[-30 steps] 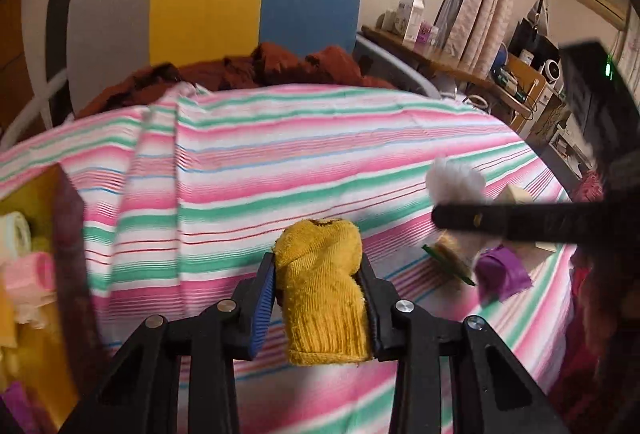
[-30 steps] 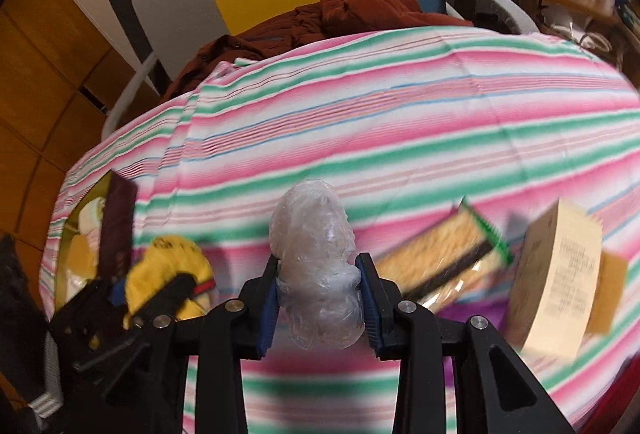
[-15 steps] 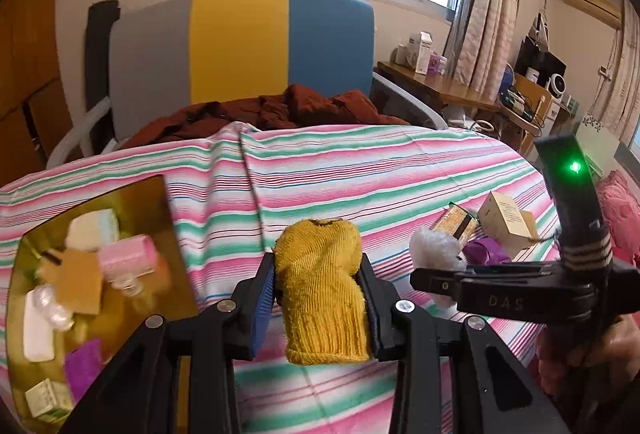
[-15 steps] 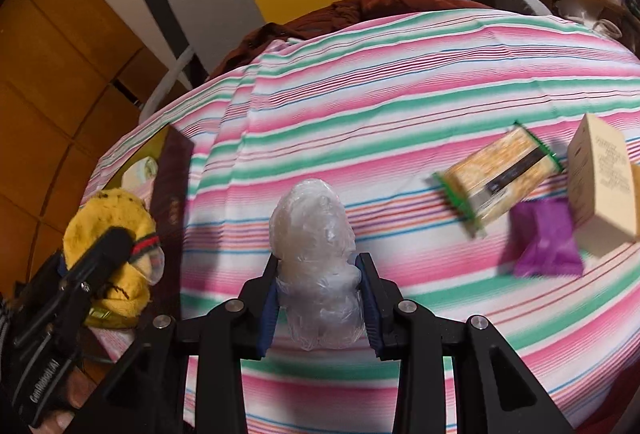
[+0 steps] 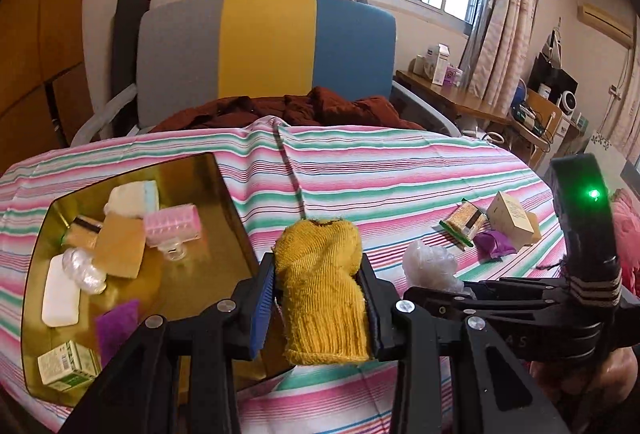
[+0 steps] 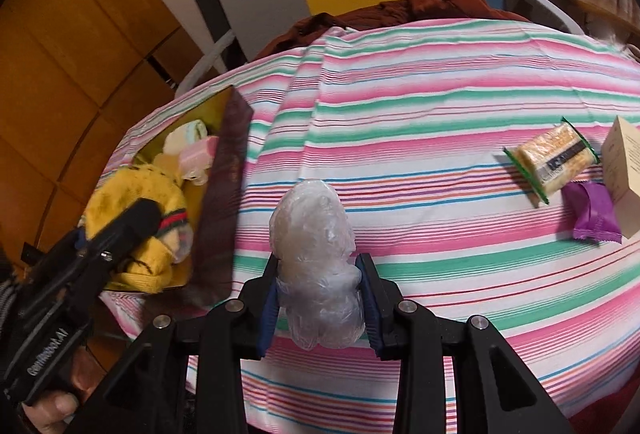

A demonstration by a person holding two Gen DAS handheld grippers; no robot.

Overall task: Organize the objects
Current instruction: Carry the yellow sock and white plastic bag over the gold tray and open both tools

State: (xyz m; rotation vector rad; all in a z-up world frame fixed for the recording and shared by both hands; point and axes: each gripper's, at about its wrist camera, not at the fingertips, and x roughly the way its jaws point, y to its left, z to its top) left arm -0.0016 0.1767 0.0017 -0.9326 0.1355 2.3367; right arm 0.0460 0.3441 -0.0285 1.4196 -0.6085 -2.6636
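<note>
striped surface (image 5: 400, 170) carrying a gold box (image 5: 224, 194) at its left, now fully in the left view, more than a second ago. left claw (image 5: 318, 298) pinches a yellow sock (image 5: 324, 290) beside the box's right wall; right claw (image 6: 318, 294) pinches a clear plastic wad (image 6: 316, 258) above the cloth. cracker packet (image 6: 552, 158) and purple sachet (image 6: 592, 214) lie at right, no longer blurred.

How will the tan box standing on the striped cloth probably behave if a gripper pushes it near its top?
The tan box stands upright and tall, so a high push would probably tip it. It looks like thin cardboard, so likely light and easily dented. It leans near the purple packet, which may slide along.
</note>
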